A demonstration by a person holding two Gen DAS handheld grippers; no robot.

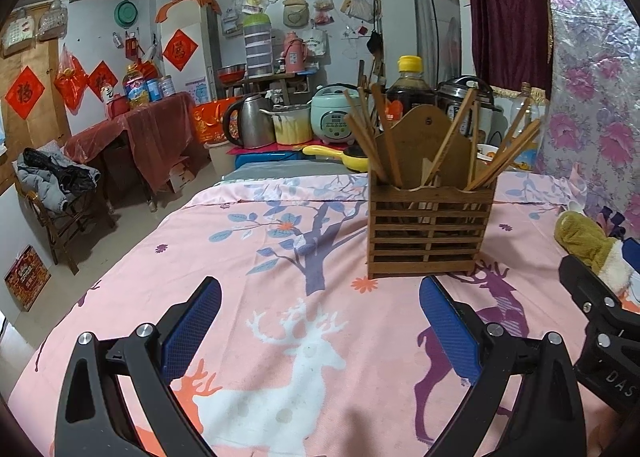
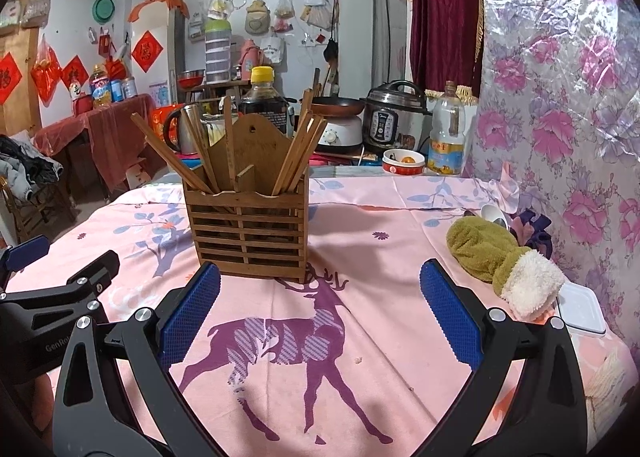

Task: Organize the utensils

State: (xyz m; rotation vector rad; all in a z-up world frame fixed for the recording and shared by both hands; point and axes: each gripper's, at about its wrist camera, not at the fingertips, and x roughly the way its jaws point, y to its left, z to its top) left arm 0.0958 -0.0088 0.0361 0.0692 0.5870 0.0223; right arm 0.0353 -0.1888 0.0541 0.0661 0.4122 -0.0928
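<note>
A slatted wooden utensil holder (image 1: 430, 231) stands upright on the pink deer-print cloth (image 1: 280, 257). Several wooden chopsticks (image 1: 508, 155) stick out of its two compartments. In the right wrist view the holder (image 2: 248, 233) stands just ahead and left of centre, with chopsticks (image 2: 172, 155) fanning out. My left gripper (image 1: 320, 321) is open and empty, low over the cloth, short of the holder and to its left. My right gripper (image 2: 320, 307) is open and empty, just in front of the holder. Each gripper shows at the edge of the other's view.
A green and white plush mitten (image 2: 500, 257) lies right of the holder, with a white lidded box (image 2: 580, 309) near it. Behind the cloth stand a dark sauce bottle (image 2: 264, 97), cookers (image 2: 396, 117), a kettle (image 1: 250, 121) and an oil bottle (image 2: 446, 133). A floral wall (image 2: 560, 97) is on the right.
</note>
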